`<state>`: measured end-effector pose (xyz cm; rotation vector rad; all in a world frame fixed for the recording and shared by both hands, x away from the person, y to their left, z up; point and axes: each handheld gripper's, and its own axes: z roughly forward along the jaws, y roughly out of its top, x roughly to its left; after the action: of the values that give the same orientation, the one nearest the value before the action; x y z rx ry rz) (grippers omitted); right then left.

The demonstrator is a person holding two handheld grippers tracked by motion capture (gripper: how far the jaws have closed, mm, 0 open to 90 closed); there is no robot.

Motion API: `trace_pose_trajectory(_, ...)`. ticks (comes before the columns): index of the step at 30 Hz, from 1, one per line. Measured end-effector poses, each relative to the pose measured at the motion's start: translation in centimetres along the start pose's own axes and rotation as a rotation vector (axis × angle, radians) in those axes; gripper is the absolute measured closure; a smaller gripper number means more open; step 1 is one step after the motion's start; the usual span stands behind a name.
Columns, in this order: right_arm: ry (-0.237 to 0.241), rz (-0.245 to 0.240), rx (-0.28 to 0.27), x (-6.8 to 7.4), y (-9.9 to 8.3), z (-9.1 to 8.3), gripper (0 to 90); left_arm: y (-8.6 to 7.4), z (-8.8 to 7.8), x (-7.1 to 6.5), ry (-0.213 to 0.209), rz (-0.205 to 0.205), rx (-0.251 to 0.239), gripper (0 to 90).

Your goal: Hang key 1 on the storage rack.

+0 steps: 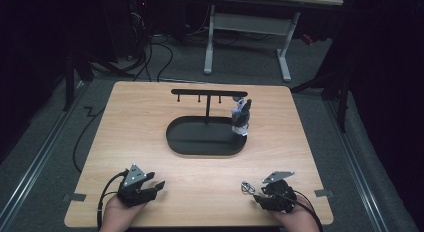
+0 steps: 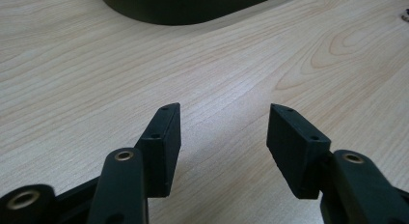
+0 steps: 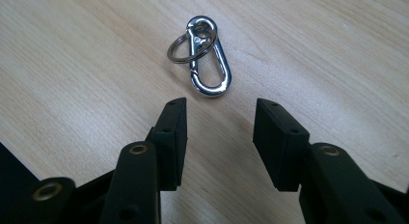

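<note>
Silver carabiner (image 3: 203, 57) lies before open right hand-held gripper (image 3: 219, 122).

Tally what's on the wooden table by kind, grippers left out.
Silver metal carabiner clip with key ring: 1
Black oval tray with T-shaped hook stand: 1
Grey and black bundle hanging at the stand's right end, too small to identify: 1
Total: 3
</note>
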<state>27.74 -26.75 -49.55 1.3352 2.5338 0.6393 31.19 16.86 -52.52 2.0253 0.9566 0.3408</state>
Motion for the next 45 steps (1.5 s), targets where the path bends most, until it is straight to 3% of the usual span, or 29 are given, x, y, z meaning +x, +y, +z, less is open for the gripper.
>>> trace_pose_trajectory(9,-0.032,-0.148,0.216,1.0,3.4,0.5,52.9,0.0,0.1,-0.1,-0.025,0.008,0.011,46.2)
trace_pose_trajectory(15,-0.054,-0.187,0.283,1.1,5.0,1.4,50.9,0.0,0.2,-0.2,-0.039,0.015,0.015,46.1)
trace_pose_trajectory(22,-0.062,-0.215,0.284,1.4,6.0,2.1,51.4,0.0,0.2,-0.3,-0.048,0.015,0.018,46.0)
trace_pose_trajectory(26,-0.061,-0.228,0.257,1.5,6.8,2.0,51.8,0.0,0.2,-0.4,-0.051,0.020,0.024,45.9)
trace_pose_trajectory(38,-0.064,-0.313,0.254,2.3,7.6,2.6,53.7,-0.1,0.5,-0.4,-0.058,0.020,0.037,45.5)
trace_pose_trajectory(41,-0.064,-0.333,0.252,2.5,7.8,2.7,55.5,-0.2,0.5,-0.4,-0.059,0.019,0.040,45.4)
trace_pose_trajectory(45,-0.069,-0.359,0.248,2.7,8.0,2.7,64.4,-0.2,0.6,-0.4,-0.061,0.019,0.042,45.4)
